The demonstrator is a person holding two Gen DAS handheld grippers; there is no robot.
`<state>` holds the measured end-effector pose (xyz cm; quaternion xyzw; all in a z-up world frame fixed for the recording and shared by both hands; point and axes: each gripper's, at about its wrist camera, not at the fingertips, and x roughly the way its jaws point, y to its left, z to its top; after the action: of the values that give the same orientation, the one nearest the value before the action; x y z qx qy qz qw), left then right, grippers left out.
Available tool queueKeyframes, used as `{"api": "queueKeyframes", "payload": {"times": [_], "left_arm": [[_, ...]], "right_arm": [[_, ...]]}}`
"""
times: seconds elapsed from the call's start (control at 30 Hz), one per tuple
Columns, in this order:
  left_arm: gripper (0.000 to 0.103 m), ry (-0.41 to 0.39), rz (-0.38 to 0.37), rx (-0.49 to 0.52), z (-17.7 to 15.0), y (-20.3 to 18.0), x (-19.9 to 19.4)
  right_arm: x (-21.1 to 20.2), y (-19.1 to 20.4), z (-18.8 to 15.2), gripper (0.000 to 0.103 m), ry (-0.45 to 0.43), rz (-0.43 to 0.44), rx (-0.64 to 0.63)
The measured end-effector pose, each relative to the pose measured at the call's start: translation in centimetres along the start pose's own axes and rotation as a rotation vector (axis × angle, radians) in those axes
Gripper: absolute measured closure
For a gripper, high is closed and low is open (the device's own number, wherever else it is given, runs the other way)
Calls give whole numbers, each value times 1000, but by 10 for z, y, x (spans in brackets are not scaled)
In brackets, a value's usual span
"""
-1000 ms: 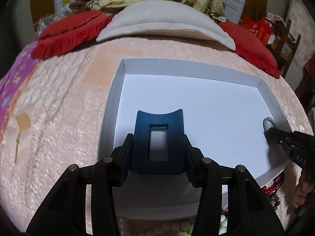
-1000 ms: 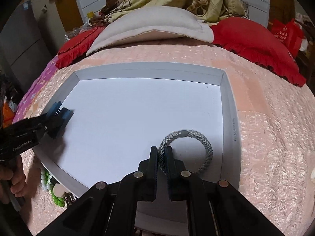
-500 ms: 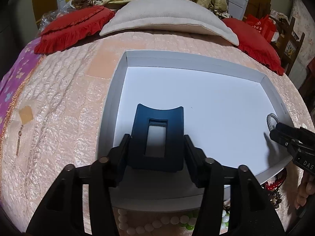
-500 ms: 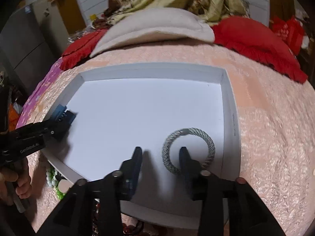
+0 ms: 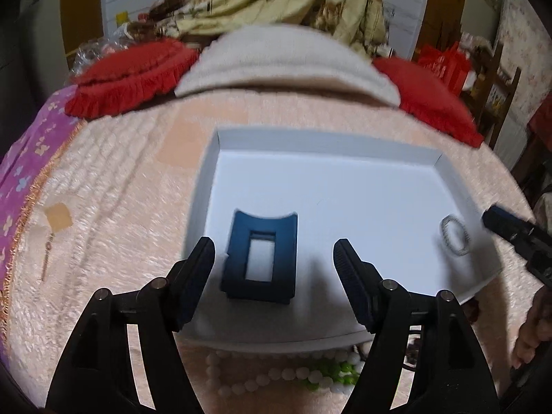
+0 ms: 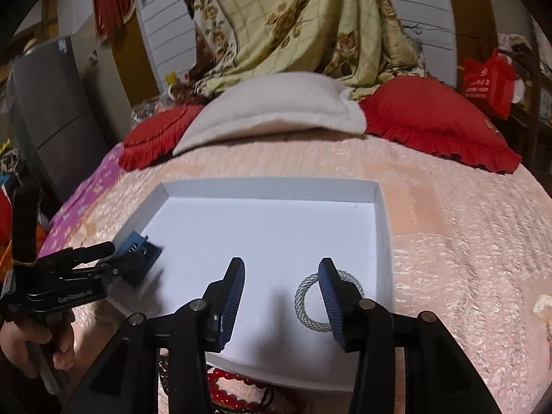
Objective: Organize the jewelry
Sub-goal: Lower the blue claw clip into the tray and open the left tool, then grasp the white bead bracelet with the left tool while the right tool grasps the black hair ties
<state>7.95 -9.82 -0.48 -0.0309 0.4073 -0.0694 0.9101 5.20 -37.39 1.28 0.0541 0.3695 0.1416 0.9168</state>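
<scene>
Both grippers (image 5: 274, 258) (image 6: 281, 284) gape over white tray (image 6: 269, 184); woven silver bracelet (image 6: 312, 310), blue clip (image 5: 262, 258) lie loose

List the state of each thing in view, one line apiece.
Left tongs: open, holding nothing.
Right tongs: open, holding nothing.
Blue clip: lying flat in the tray, free of the fingers.
Mesh bracelet: lying flat in the tray, ungripped.
White tray: open, on the bedspread.
Bead strands: outside the tray, at its near edge.
</scene>
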Motion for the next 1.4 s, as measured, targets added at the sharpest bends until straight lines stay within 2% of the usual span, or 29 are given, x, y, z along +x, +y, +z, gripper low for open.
{"api": "queueKeyframes", "payload": {"times": [0.17,0.3,0.43,0.6,0.73,0.83,0.97,1.0,1.13,1.2,1.33,1.4], "left_arm": [[32,-74,-42,-78,-1,31,-41],[32,-51,-33,-108,-14,50,-47],[32,9,-12,-21,-40,40,-46],[33,55,62,92,-68,23,-37],[48,89,115,76,-71,33,-23],[53,133,139,58,-72,37,-11],[54,139,154,71,-74,33,-4],[57,141,154,75,-74,31,-4],[87,153,123,123,-76,19,-5],[95,156,115,151,-78,12,-7],[95,155,99,133,-77,14,-8],[95,150,90,126,-77,15,-11]], "right_arm": [[-22,-3,-12,61,-32,4,16],[-41,-1,-28,61,-44,-5,-1],[-56,1,-50,60,-24,11,-4],[-63,1,-78,60,33,-8,1],[-61,-2,-85,60,51,-16,0],[-60,-4,-84,60,46,-20,15],[-58,-5,-82,60,50,-16,20],[-58,-4,-82,60,54,-17,18],[-56,-5,-81,60,59,-16,16],[-55,-5,-82,60,68,-7,22],[-44,-1,-87,60,130,2,-6],[-39,1,-90,60,158,-27,-23]]}}
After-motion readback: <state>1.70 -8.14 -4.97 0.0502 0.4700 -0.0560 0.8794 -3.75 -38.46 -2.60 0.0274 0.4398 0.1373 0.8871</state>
